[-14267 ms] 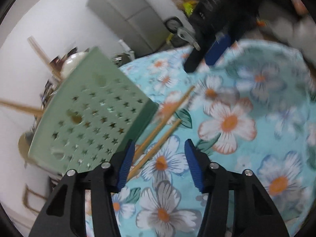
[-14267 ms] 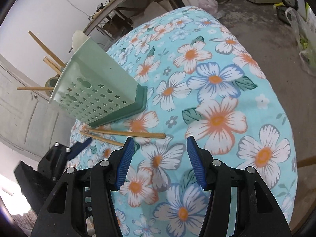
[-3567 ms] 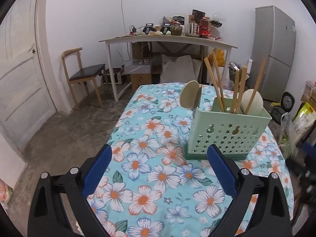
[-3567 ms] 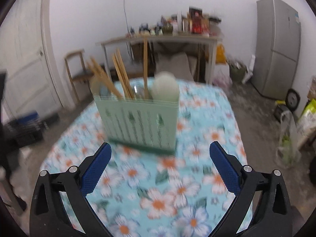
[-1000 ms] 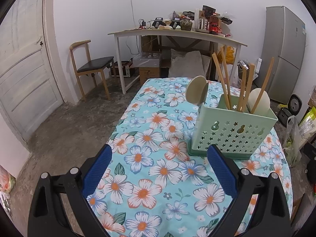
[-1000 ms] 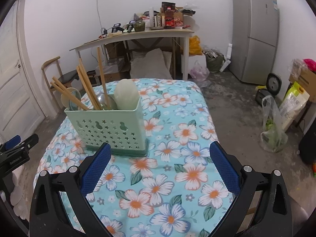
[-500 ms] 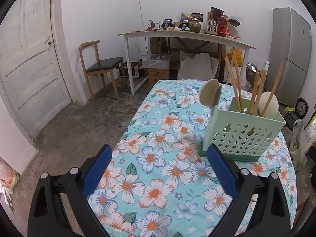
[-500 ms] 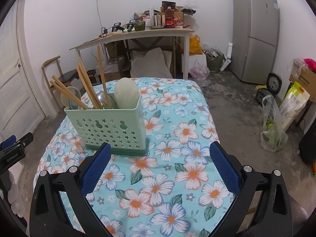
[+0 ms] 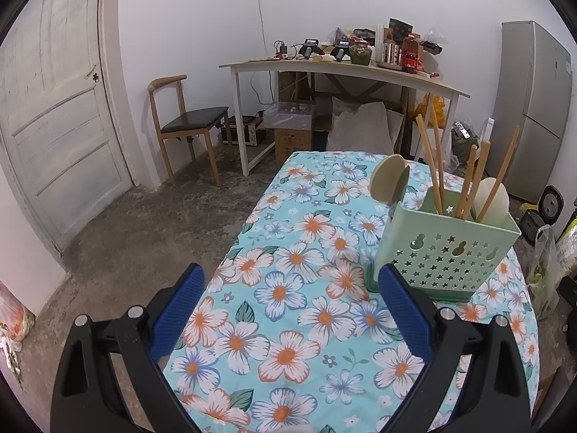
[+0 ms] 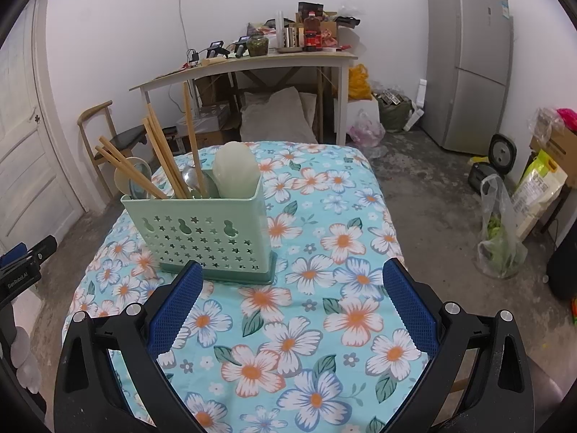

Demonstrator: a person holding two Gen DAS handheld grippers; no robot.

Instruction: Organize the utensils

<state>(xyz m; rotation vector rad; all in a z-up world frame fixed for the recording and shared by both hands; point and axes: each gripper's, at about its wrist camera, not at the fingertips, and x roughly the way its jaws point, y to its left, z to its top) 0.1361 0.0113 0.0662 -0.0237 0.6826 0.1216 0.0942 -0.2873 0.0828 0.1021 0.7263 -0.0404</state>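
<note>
A pale green utensil holder (image 9: 447, 249) (image 10: 205, 234) with star-shaped holes stands upright on the floral tablecloth (image 9: 288, 288) (image 10: 324, 252). Several wooden chopsticks (image 9: 431, 169) (image 10: 162, 158) and cream-coloured spoons (image 9: 387, 180) (image 10: 234, 169) stick up out of it. My left gripper (image 9: 288, 306) hangs open over the table's left front, with the holder just beyond its right finger. Wide open too, my right gripper (image 10: 292, 303) sits in front of the holder, nothing between its blue pads. The left gripper's tip (image 10: 29, 252) shows at the far left of the right wrist view.
A cluttered white desk (image 9: 342, 68) (image 10: 252, 61) stands against the back wall, with a wooden chair (image 9: 187, 122) to its left and a grey fridge (image 10: 468, 65) to its right. A white door (image 9: 54, 126) is on the left. Bags (image 10: 505, 223) lie on the floor at right.
Over the last second the left gripper has drifted left and back, so the holder sits further right in its view. The right gripper has barely moved. Both stay open and empty.
</note>
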